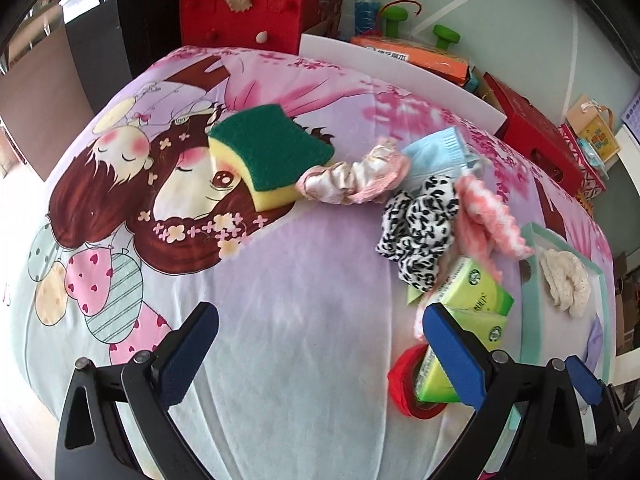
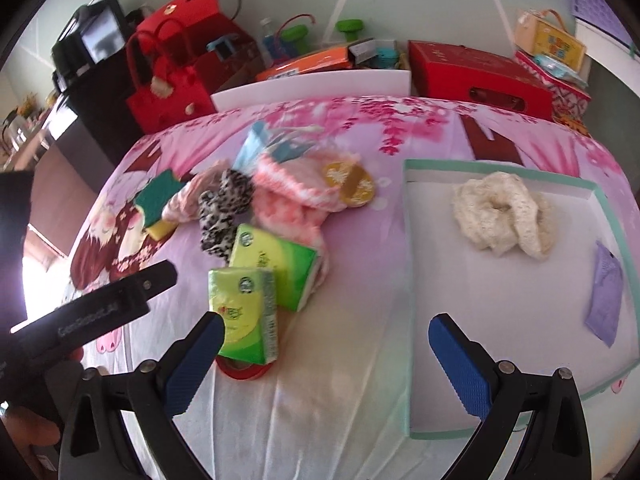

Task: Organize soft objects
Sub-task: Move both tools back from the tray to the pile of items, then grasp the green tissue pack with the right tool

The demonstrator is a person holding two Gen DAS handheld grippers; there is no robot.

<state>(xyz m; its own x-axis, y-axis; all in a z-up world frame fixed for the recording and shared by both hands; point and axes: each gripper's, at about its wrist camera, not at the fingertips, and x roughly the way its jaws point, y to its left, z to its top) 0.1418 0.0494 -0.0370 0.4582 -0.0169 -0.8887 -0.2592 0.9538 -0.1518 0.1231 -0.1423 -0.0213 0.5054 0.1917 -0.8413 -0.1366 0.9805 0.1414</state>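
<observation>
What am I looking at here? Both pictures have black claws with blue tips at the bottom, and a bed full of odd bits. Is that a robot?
There is no robot. A person holds a two-finger gripper in each hand, and each carries a wide-angle camera looking along its fingers. One picture comes from the left gripper, the other from the right gripper. Both are open and hold nothing. On the cartoon bedsheet lie a green and yellow sponge, a leopard-print scrunchie, a fluffy pink cloth and green tissue packs. The shallow tray already holds a cream scrunchie and a purple packet.
</observation>
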